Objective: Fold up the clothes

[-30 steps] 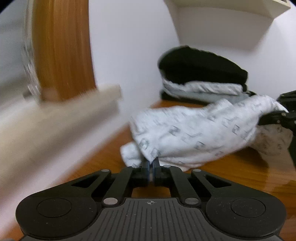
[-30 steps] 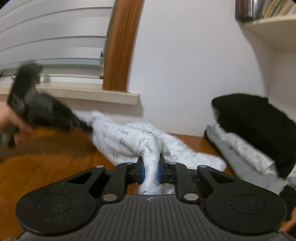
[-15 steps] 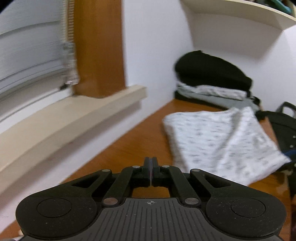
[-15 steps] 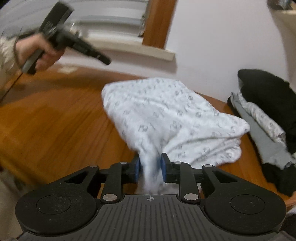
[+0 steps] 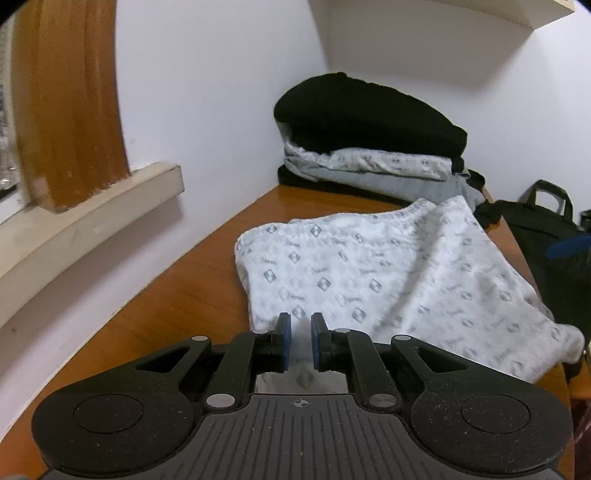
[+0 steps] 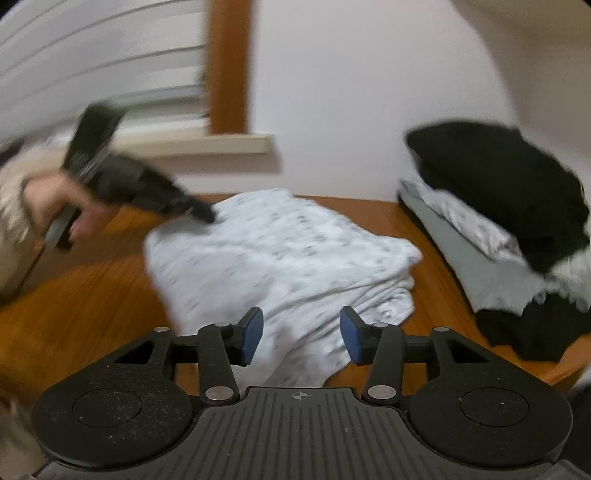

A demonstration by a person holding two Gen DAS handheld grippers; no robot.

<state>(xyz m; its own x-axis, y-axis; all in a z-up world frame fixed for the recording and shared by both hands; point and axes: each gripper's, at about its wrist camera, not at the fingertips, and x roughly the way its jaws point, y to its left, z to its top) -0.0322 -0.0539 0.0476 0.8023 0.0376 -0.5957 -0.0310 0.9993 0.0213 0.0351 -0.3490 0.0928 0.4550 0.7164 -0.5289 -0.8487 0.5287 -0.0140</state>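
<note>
A white garment with a grey diamond print [image 5: 369, 273] [image 6: 280, 251] lies folded on the wooden table [image 5: 166, 295]. My left gripper [image 5: 300, 332] hangs over the garment's near edge. Its jaws are opening with a narrow gap, cloth shows through that gap, and the pads do not press on it. In the right wrist view the left gripper [image 6: 207, 216] is blurred, held by a hand [image 6: 74, 218], with its tip at the garment's far left corner. My right gripper [image 6: 301, 332] is opening wide over the garment's near fold, gripping nothing.
A stack of folded clothes [image 5: 369, 122] [image 6: 498, 177], black on top, sits in the far corner against the wall. A window sill [image 5: 92, 206] runs along the left, and a shelf [image 5: 443, 11] hangs above. A black bag-like shape [image 5: 546, 229] stands at the table's right end.
The right jaws have opened and let go of the garment's fold. The left gripper, shut and off the cloth half a second ago, now sits over the garment's edge with its jaws slightly apart.
</note>
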